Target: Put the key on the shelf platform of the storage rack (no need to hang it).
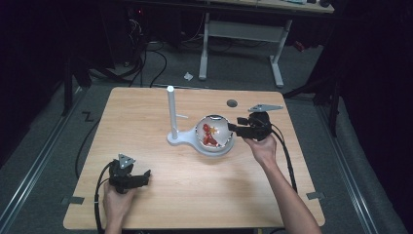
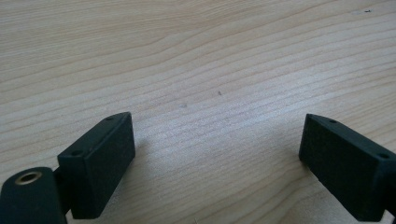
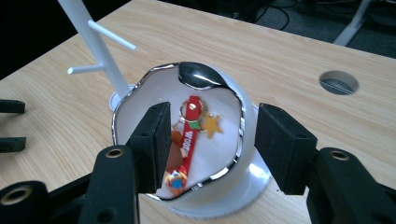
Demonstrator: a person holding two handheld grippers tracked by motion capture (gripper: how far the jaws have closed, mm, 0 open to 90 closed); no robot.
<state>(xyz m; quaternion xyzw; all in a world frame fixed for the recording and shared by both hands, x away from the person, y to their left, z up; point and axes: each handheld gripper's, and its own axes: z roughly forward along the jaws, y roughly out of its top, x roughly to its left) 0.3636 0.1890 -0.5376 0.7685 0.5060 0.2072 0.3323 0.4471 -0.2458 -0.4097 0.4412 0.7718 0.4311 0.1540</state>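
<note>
High view first: my right gripper (image 1: 233, 127) sits at the right rim of the white bowl with the chrome-edged, wavy rim (image 1: 224, 142), near the middle of the light wooden table (image 1: 146, 112). The bowl stands on the round base of a white peg stand with an upright post (image 1: 171, 111), which rises just left of it.

From the right gripper view, my jaws stand wide apart with nothing between the pads. They straddle the near side of the bowl (image 3: 140, 91); the left jaw reaches over the bowl's rim and the right jaw stays outside the wall. I cannot tell whether either pad touches the rim.

Inside the bowl lies the red strap keychain with a metal ring and a small yellow star charm (image 3: 189, 135). It lies lengthwise on the bowl floor, between my two jaws but below and ahead of them, closer to the left jaw, whose edge hides part of it. The stand's side pegs (image 3: 112, 35) show beyond the bowl, to the left.

My left gripper (image 1: 146, 176) rests at the near left of the table, well apart from the bowl. In the left gripper view its jaws are spread wide over bare wood (image 2: 210, 70), holding nothing.
</note>
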